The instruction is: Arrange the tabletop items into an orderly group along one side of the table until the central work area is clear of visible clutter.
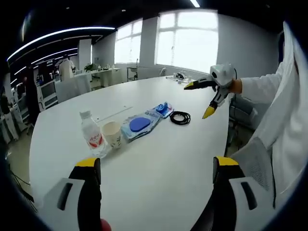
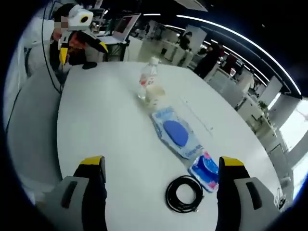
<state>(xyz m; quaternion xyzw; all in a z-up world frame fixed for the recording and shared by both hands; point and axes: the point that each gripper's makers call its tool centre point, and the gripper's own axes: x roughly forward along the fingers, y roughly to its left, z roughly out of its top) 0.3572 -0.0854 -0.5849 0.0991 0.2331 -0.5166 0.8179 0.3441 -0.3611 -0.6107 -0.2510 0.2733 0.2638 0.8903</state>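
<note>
A row of items lies on the white table [image 1: 159, 187]: a clear water bottle [image 1: 91, 134] with a red label, a paper cup [image 1: 111, 134], a clear packet with a blue disc [image 1: 139, 125], a small blue packet [image 1: 163, 109] and a black cable coil [image 1: 180, 117]. My left gripper [image 1: 156, 163] is open over the near table edge, short of the row. My right gripper [image 1: 198, 101] hovers open just right of the coil. From the right gripper view, my right gripper [image 2: 161, 163] is open above the coil [image 2: 184, 193], with the small packet [image 2: 204, 171], disc packet [image 2: 174, 134], cup [image 2: 155, 94] and bottle [image 2: 147, 78] beyond it. My left gripper [image 2: 83, 52] hangs open at the far end.
A person's white sleeve [image 1: 269, 86] reaches in from the right. A small dark object [image 2: 89, 65] lies near the far table edge [image 2: 62, 120]. More small items [image 1: 179, 76] sit at the table's window end. Desks, monitors and people stand around the room.
</note>
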